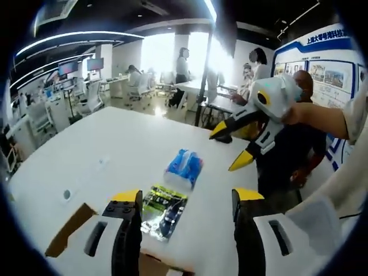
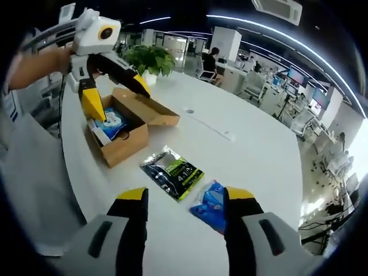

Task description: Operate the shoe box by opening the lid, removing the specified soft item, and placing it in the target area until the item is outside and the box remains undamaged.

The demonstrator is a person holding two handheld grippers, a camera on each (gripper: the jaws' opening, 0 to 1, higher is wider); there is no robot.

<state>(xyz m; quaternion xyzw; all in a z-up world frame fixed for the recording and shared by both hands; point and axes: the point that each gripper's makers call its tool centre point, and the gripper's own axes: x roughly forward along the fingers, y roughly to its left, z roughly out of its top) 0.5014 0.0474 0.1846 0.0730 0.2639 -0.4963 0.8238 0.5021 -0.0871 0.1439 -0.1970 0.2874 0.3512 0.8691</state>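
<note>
The box (image 2: 123, 129) stood open on the table (image 2: 241, 155) with a blue pack (image 2: 111, 123) inside, two packs (image 2: 172, 171) already out just beside it, the left gripper (image 2: 109, 86) wide above it, the right gripper (image 2: 187, 201) wide and empty.

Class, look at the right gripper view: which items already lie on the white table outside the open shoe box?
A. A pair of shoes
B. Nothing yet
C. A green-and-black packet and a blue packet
C: the green-and-black packet and blue packet lie on the table, apart from the open shoe box.
</note>
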